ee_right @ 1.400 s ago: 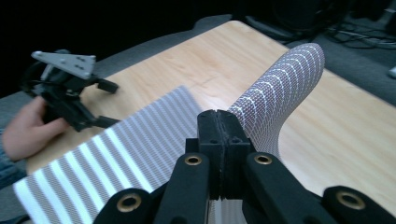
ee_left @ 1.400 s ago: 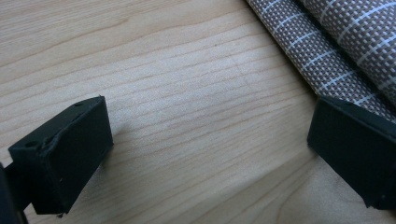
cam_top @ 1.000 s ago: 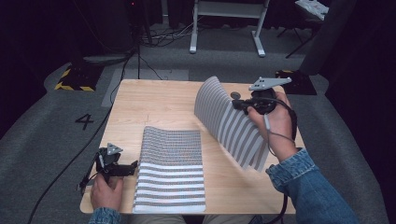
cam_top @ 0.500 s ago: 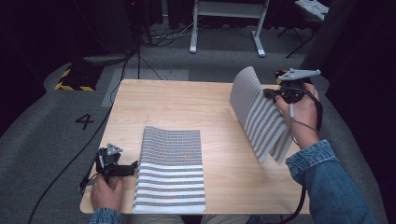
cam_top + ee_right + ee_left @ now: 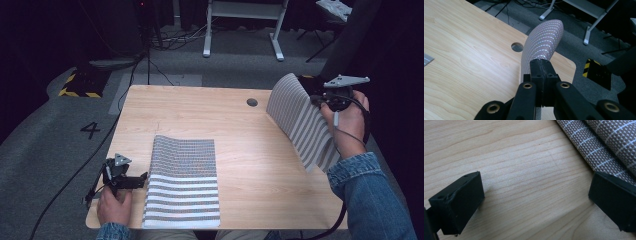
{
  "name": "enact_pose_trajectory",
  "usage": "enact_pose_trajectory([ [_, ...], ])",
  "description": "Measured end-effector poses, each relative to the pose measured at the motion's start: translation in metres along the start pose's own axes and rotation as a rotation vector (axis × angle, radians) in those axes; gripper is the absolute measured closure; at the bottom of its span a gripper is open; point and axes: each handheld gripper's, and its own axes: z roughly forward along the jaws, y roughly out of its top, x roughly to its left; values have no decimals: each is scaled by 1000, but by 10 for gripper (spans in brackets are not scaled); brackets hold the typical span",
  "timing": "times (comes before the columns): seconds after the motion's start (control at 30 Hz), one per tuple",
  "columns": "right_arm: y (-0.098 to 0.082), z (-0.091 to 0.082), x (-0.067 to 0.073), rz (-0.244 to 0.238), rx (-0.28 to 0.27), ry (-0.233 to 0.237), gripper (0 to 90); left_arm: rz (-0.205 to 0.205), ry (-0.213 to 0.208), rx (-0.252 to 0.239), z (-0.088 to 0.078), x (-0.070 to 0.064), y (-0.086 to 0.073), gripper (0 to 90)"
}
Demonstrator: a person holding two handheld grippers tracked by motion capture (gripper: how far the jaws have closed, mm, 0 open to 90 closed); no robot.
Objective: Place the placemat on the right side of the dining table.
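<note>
On the light wooden bench (image 5: 200, 115), a grey-and-white striped woven placemat (image 5: 183, 182) lies flat near the near edge, left of centre, its far part finely checked and its near part in broad stripes. Just to its left, the left gripper (image 5: 141, 179) rests low on the bench in the person's left hand (image 5: 114, 205). In the left gripper view its two black fingers (image 5: 459, 202) stand wide apart with bare wood between them, and the edge of the flat placemat (image 5: 599, 147) lies beside the right-hand finger; they hold nothing.

At the far right edge of the bench, the right gripper (image 5: 320, 100), in the person's right hand (image 5: 347, 125), holds a second striped woven placemat (image 5: 302, 122) lifted off the surface, hanging curved and on edge over the bench's right side. In the right gripper view the fingers (image 5: 541, 75) are pressed together on the mat's edge, and the mat (image 5: 542, 42) bows away beyond them, near the round cable hole (image 5: 517, 46) in the bench.
</note>
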Motion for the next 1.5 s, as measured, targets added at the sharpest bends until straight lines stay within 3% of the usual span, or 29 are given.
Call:
enact_pose_trajectory([
  [0.1,-7,5,5,2,9,24,900,0,0,0,0,0,0,1],
  [0.23,-16,13,18,51,-35,120,900,0,-1,0,0,0,0,1],
  [0.33,-19,19,32,57,-41,184,898,0,-1,0,0,0,0,1],
  [0.37,-19,19,32,57,-41,184,898,0,-1,0,0,0,0,1],
  [0.4,-21,23,43,60,-38,227,896,0,-1,1,0,0,0,1],
  [0.63,-33,41,69,48,-1,305,885,0,0,0,0,0,0,1],
  [0.83,-44,54,79,33,37,320,870,1,1,3,0,0,0,1],
  [0.97,-55,65,86,38,69,341,776,1,2,3,0,0,0,1],
  [1.0,-59,69,89,57,70,354,628,1,2,3,0,0,0,1],
  [1.03,-59,69,89,57,70,354,628,1,2,3,0,0,0,1],
  [1.07,-61,70,92,88,57,368,506,1,2,3,0,0,0,1],
  [1.2,-61,62,91,112,11,377,399,1,2,2,0,0,0,1],
  [1.5,-73,39,74,167,-18,297,372,1,2,3,0,0,0,1],
])
